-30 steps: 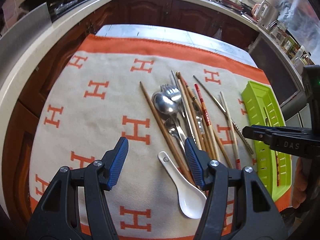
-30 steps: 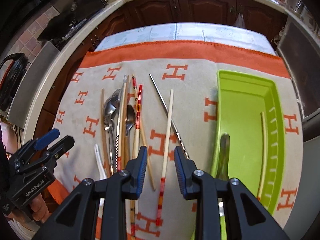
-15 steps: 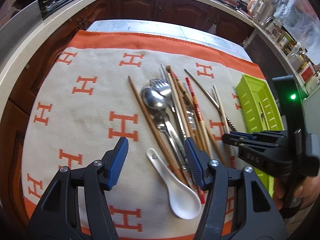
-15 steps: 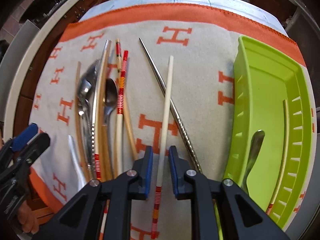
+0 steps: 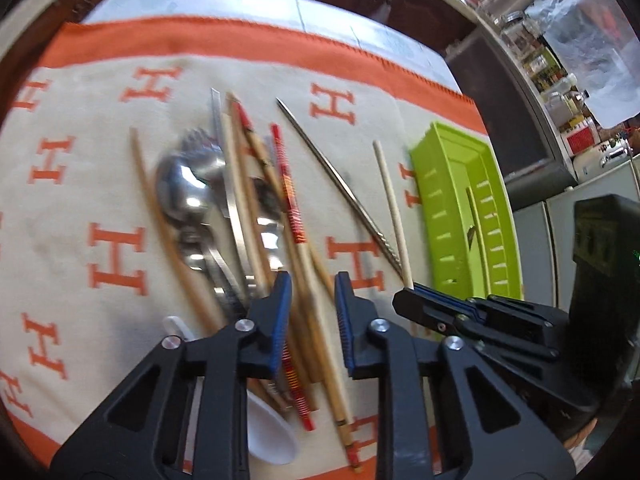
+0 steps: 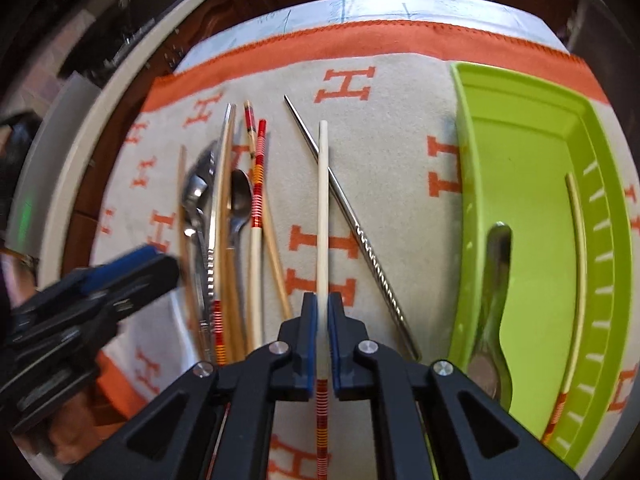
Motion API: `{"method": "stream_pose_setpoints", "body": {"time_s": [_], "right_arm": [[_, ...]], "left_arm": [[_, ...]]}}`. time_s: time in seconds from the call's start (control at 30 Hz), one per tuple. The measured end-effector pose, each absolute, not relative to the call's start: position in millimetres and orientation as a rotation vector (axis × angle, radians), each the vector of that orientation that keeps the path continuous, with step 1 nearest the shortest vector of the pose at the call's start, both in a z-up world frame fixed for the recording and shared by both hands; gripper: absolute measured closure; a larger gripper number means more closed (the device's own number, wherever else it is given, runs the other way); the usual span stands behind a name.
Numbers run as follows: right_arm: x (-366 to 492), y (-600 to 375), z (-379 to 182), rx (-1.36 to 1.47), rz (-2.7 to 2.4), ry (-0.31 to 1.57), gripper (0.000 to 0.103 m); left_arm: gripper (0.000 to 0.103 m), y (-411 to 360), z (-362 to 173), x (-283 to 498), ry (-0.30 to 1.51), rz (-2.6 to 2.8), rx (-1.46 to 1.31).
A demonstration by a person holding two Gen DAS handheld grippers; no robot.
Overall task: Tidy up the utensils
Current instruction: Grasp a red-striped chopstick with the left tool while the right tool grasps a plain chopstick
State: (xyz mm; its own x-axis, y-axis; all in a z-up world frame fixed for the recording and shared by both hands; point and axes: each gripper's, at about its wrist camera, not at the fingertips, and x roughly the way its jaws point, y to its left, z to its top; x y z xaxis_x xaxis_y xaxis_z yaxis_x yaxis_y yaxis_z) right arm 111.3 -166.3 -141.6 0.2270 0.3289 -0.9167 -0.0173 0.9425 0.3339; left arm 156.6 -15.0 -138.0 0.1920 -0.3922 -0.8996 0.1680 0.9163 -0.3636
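**Right gripper clamped on a cream chopstick, left jaws narrowing over the pile**

The right gripper (image 6: 319, 344), black with blue pads, has its jaws pressed against both sides of a cream chopstick with red and orange bands at its near end (image 6: 322, 216); its jaws have just been closing. The stick runs straight away from the gripper over a beige cloth with orange H letters (image 6: 400, 152), and its banded end shows below the pads. A slim metal chopstick with a twisted grip (image 6: 360, 236) crosses under it at a slant. To the right lies a lime-green plastic tray (image 6: 520, 128) holding a metal spoon (image 6: 494, 292) and another pale chopstick (image 6: 576, 240).

The left gripper (image 5: 312, 312) has its jaws just closing too, but a gap remains. Between and beneath them pass a red-banded chopstick (image 5: 289, 200) and plain wooden chopsticks (image 5: 240, 168) from the heap; whether the pads press any of them cannot be told. Steel spoons and a fork (image 5: 184, 184) lie left of the jaws, and a white ceramic spoon (image 5: 268, 436) sits under the left finger.
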Motion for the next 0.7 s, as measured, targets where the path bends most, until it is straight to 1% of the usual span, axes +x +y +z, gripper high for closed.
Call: {"method": "stream_pose_setpoints", "body": {"time_s": [0.07, 0.2, 0.7], "right_arm": [[108.8, -170.8, -136.9, 0.313, 0.252, 1.316, 0.098], [104.0, -180.3, -128.0, 0.358, 0.266, 1.289, 0.098], [90.9, -197.0, -118.5, 0.424, 0.295, 1.240, 0.098]], "left_arm": [[0.090, -22.8, -144.0, 160.3, 1.361, -0.401, -0.206], [0.094, -32.1, -155.9, 164.6, 1.409, -0.379, -0.215], [0.095, -47.1, -178.9, 166.9, 1.497, -0.356, -0.195]]}}
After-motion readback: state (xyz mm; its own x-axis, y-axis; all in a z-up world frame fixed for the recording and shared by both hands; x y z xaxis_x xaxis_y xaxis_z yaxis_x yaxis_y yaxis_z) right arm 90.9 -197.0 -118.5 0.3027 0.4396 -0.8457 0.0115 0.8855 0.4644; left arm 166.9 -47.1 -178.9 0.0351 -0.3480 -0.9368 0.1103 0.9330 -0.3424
